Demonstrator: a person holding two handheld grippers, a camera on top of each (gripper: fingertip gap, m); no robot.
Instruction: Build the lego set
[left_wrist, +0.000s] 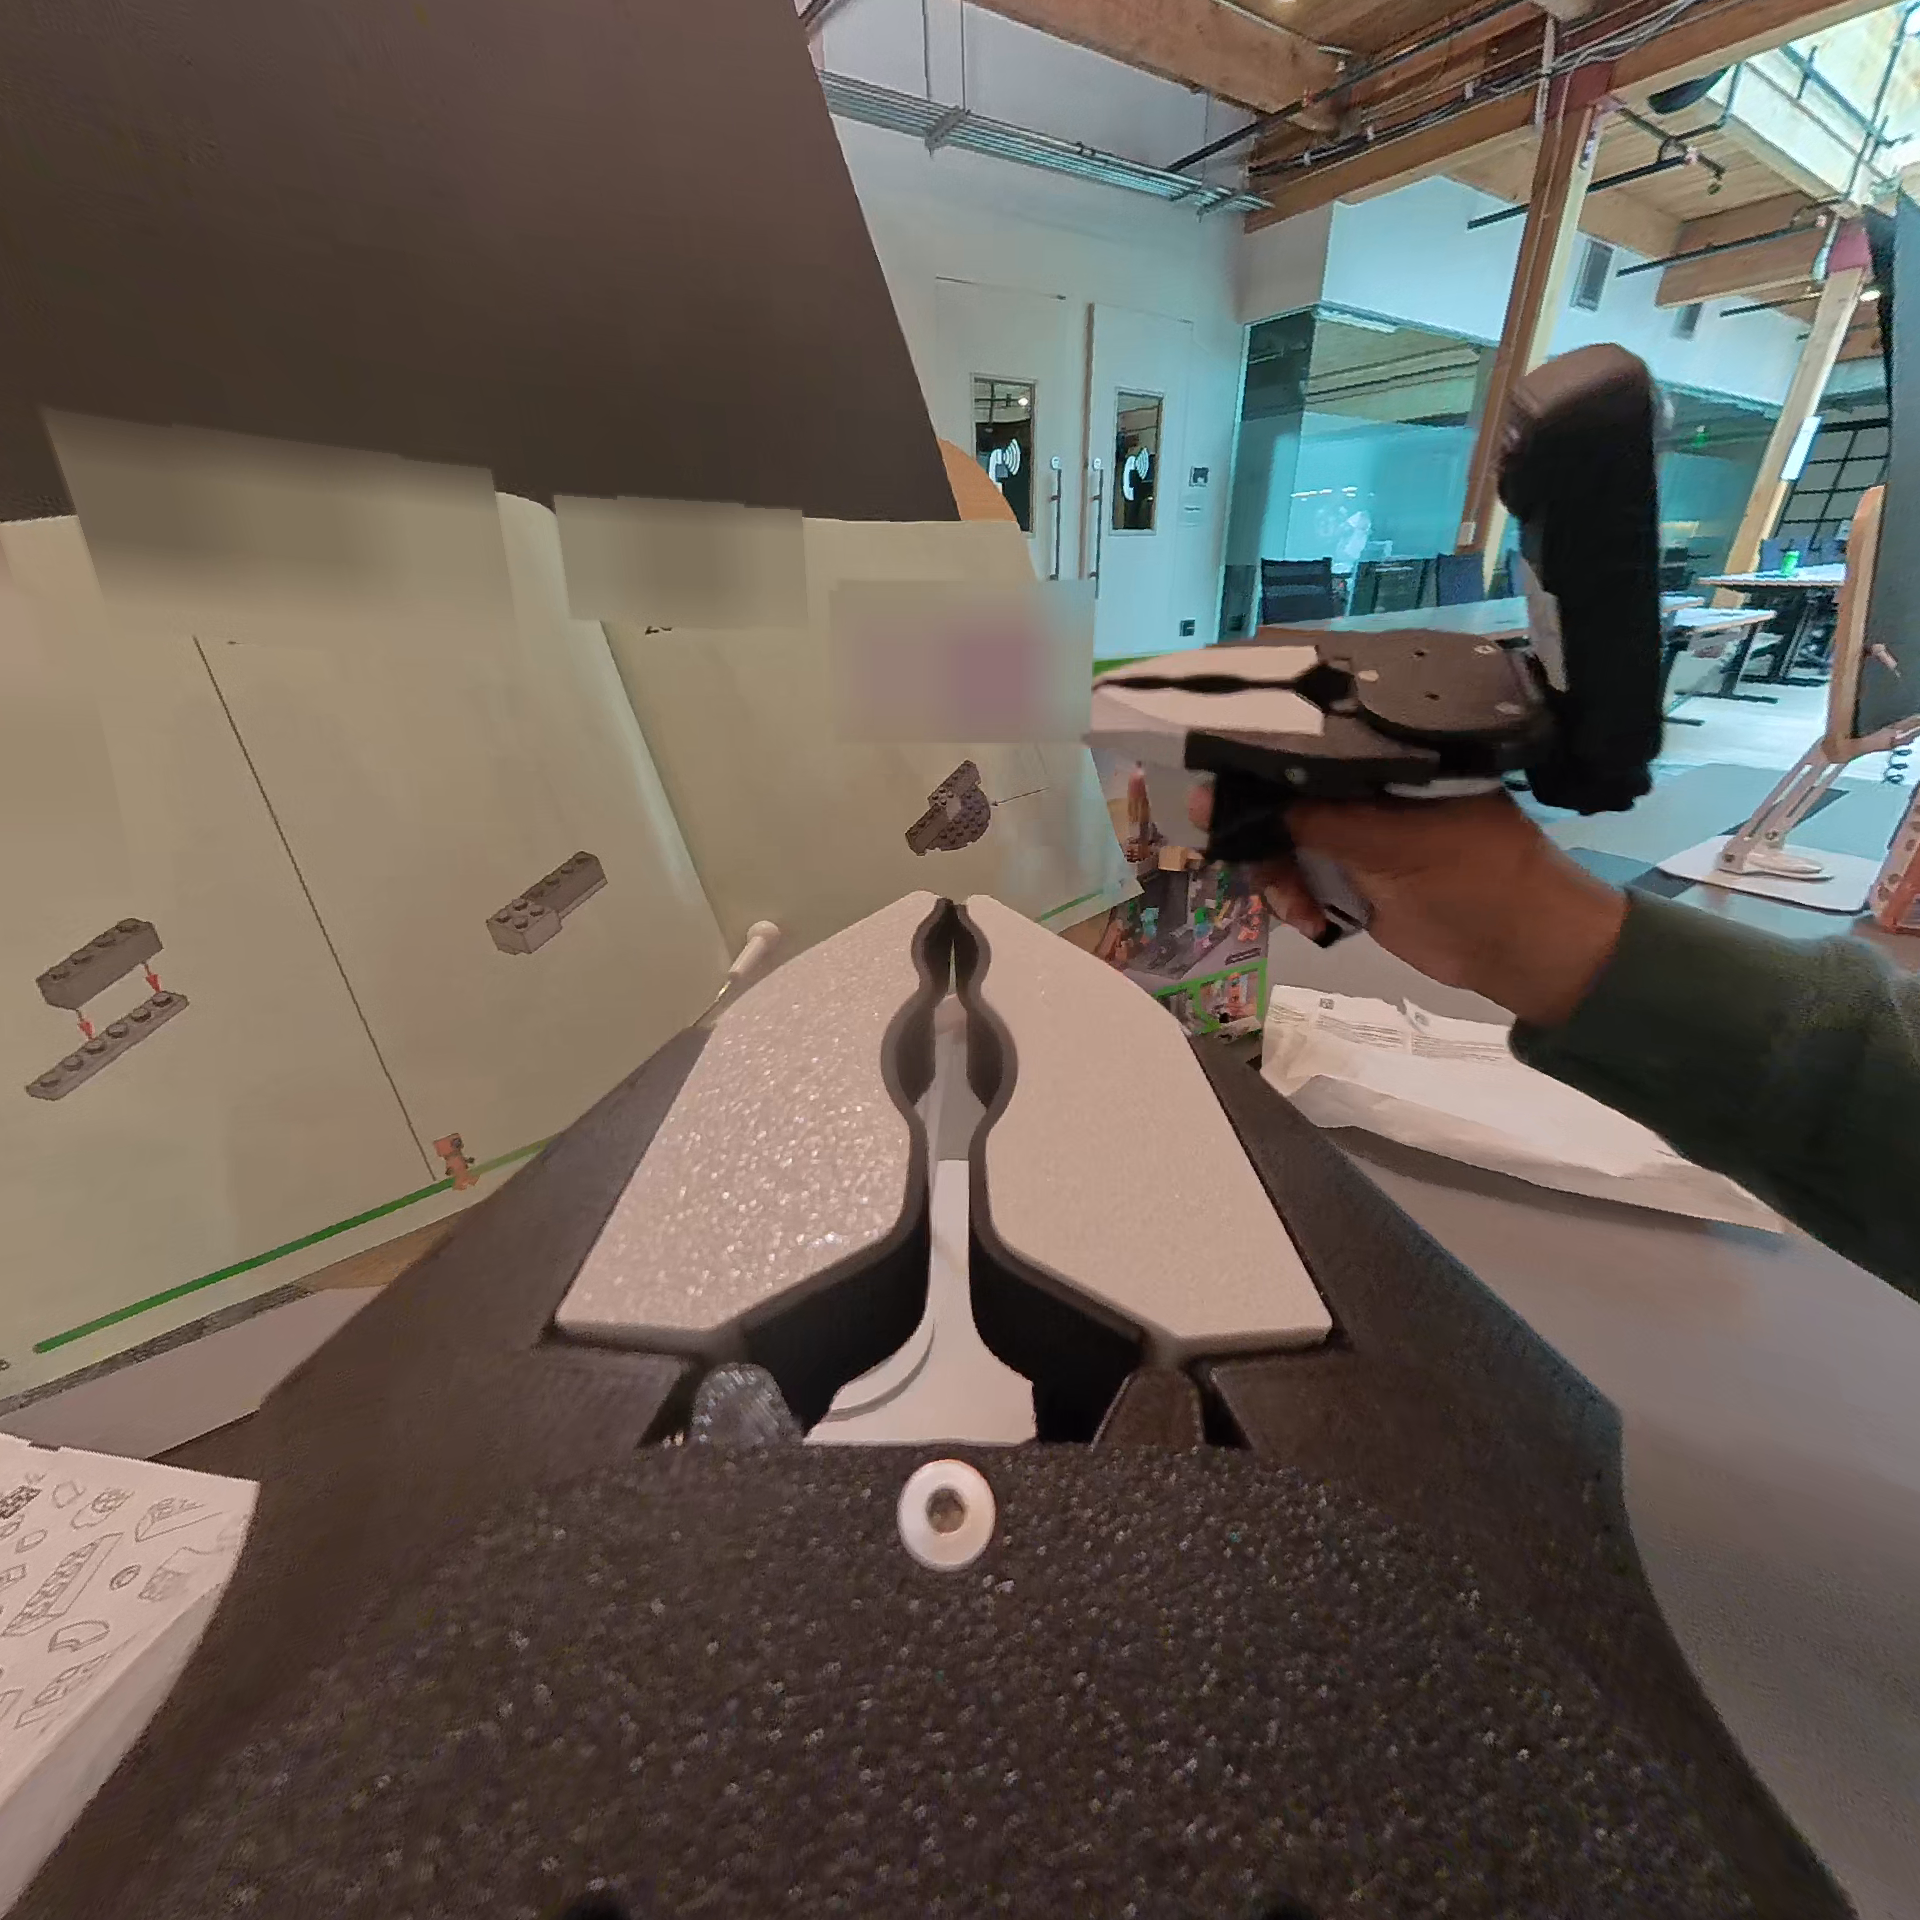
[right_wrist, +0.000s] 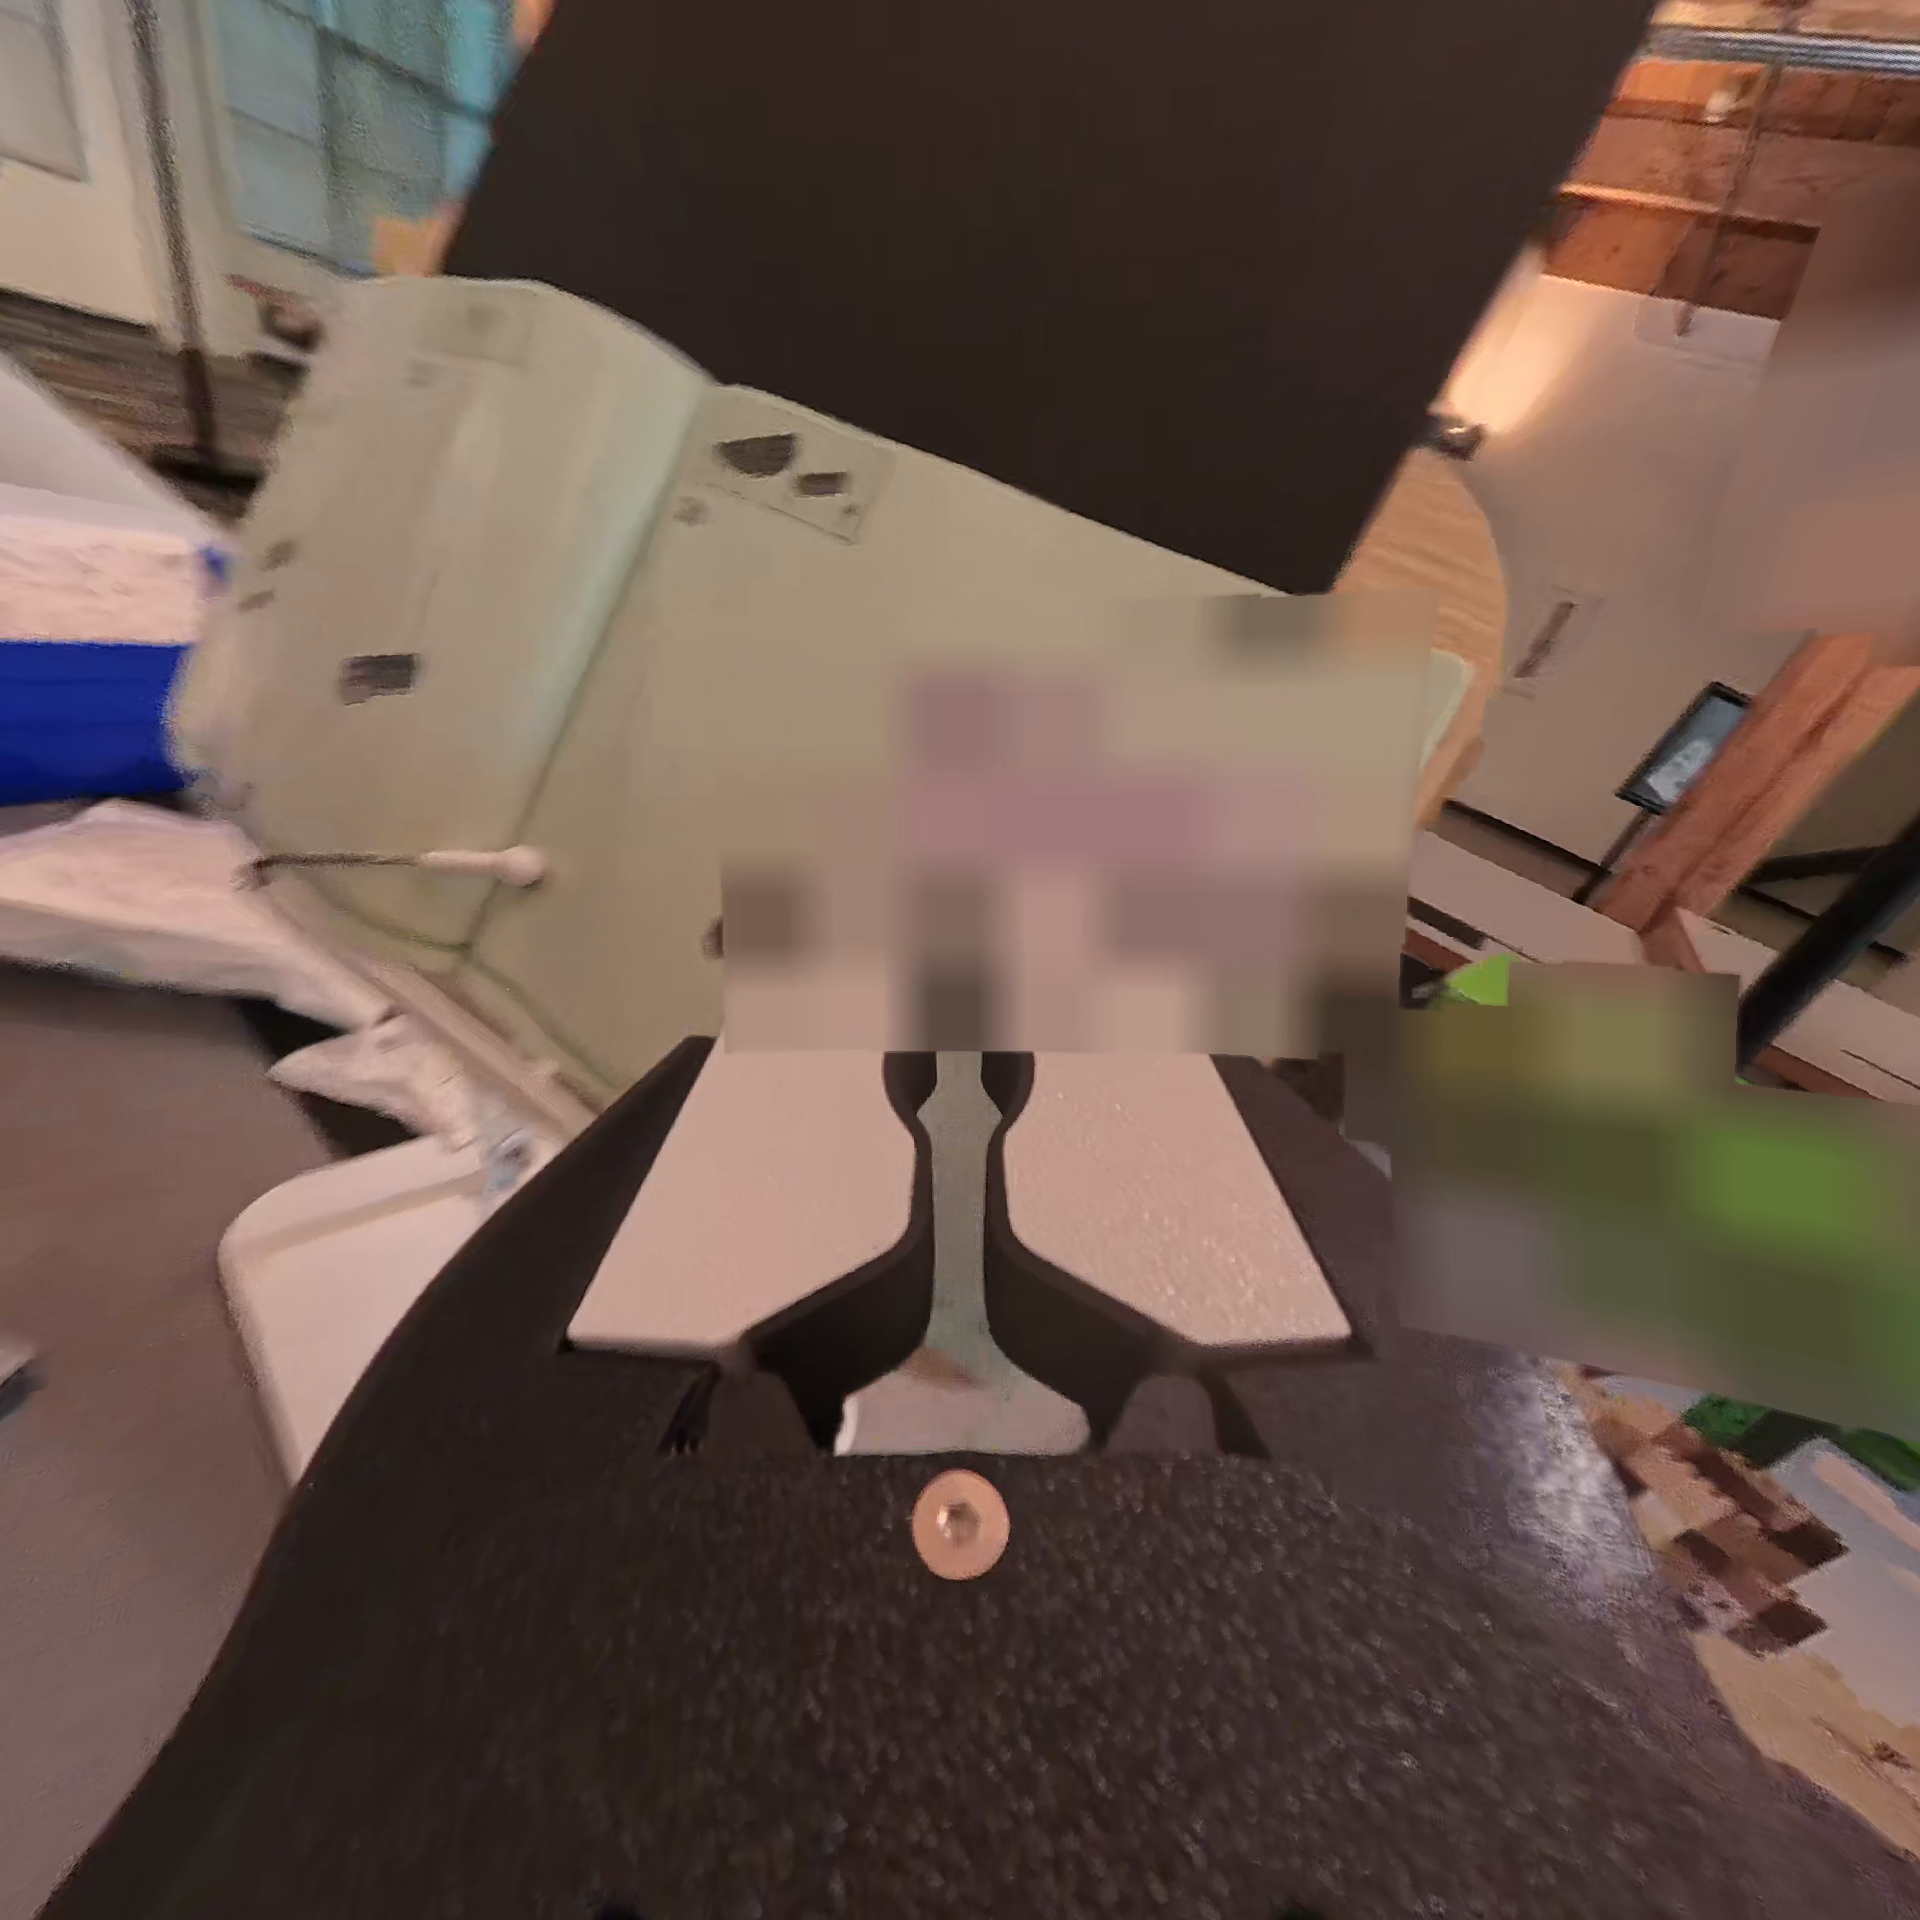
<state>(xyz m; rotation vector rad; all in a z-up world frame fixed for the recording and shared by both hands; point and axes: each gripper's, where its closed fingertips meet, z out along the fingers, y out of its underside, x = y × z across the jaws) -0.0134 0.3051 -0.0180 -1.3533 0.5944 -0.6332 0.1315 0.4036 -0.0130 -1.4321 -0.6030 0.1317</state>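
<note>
Well ahead of both jaws, instruction booklet (left_wrist: 343, 831) upright.

Open-plan office in a converted timber-framed building.

Exposed wooden beams (left_wrist: 1299, 62) and posts (left_wrist: 1538, 312) carry pipes and conduit overhead; at the far side stand glass-walled rooms (left_wrist: 1371, 447), two phone-booth doors (left_wrist: 1070, 457) with handset signs, and rows of desks (left_wrist: 1725, 623) with dark chairs (left_wrist: 1294, 587). A grey surface (left_wrist: 1558, 1299) lies near.
</note>
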